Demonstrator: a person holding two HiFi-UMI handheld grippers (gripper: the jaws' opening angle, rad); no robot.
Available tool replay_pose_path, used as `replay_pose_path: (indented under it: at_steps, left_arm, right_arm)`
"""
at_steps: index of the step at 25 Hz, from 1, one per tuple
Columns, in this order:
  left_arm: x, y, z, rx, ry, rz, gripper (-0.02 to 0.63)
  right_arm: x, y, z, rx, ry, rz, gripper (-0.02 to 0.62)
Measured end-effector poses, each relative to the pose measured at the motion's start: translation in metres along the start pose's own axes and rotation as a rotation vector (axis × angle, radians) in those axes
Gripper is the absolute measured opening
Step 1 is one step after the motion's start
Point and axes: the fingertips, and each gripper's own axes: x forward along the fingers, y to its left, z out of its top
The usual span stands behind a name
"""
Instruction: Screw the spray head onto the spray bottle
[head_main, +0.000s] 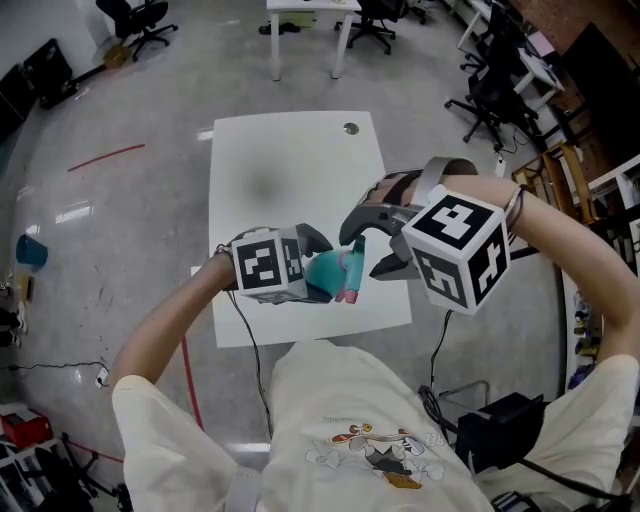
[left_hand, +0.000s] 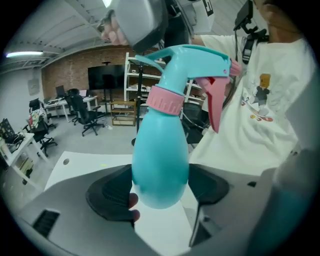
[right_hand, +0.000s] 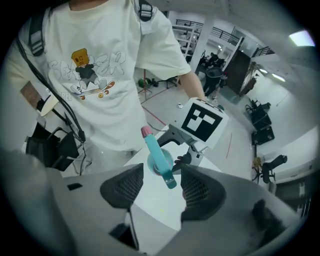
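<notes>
**Bottle clamped left, right jaws open around the head**

- Concrete floor all round, office chairs at the far side.
- White bench in front of the person, both grippers held over its near edge.
- Cream printed T-shirt fills the background of both gripper views.
- Left gripper: jaws closed on the lower body of the teal spray bottle, one pad against each flank. Bottle clear of the bench top, neck leaning away from the camera and toward the person.
- Right gripper: jaws parted, straddling the spray head, seen end-on from its own camera. Gap visible on the left pad side; nozzle end very near the right pad (contact there not clear).
- Spray head sitting on the bottle neck, teal to match.
- Pink trigger hanging down on the shirt side.
- Pink ribbed collar at the joint between head and bottle; how far it is threaded can't be read.
</notes>
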Motion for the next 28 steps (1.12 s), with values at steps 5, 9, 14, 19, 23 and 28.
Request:
replay_pose_path:
  at_steps: [5, 9, 14, 19, 23, 28]
  left_arm:
    - [0.012, -0.020, 0.008, 0.045, 0.007, -0.108, 0.354]
    - [0.014, -0.022, 0.015, 0.044, -0.001, -0.156, 0.354]
    - [0.013, -0.025, 0.013, 0.039, 0.002, -0.170, 0.354]
    - [0.008, -0.026, 0.011, 0.047, -0.016, -0.158, 0.354]
    - [-0.003, -0.028, 0.016, 0.094, -0.090, -0.159, 0.353]
    - [-0.018, -0.040, 0.020, 0.134, -0.166, -0.219, 0.350]
  right_arm:
    - [0.015, 0.021, 0.005, -0.050, 0.035, 0.109, 0.229]
    - [0.023, 0.025, 0.002, -0.086, 0.064, 0.151, 0.192]
    - [0.027, 0.031, 0.003, -0.087, 0.067, 0.190, 0.133]
    - [0.025, 0.030, 0.006, -0.045, 0.016, 0.205, 0.130]
    - [0.015, 0.026, 0.015, -0.015, -0.082, 0.187, 0.130]
    - [0.003, 0.024, 0.031, 0.010, -0.192, 0.182, 0.130]
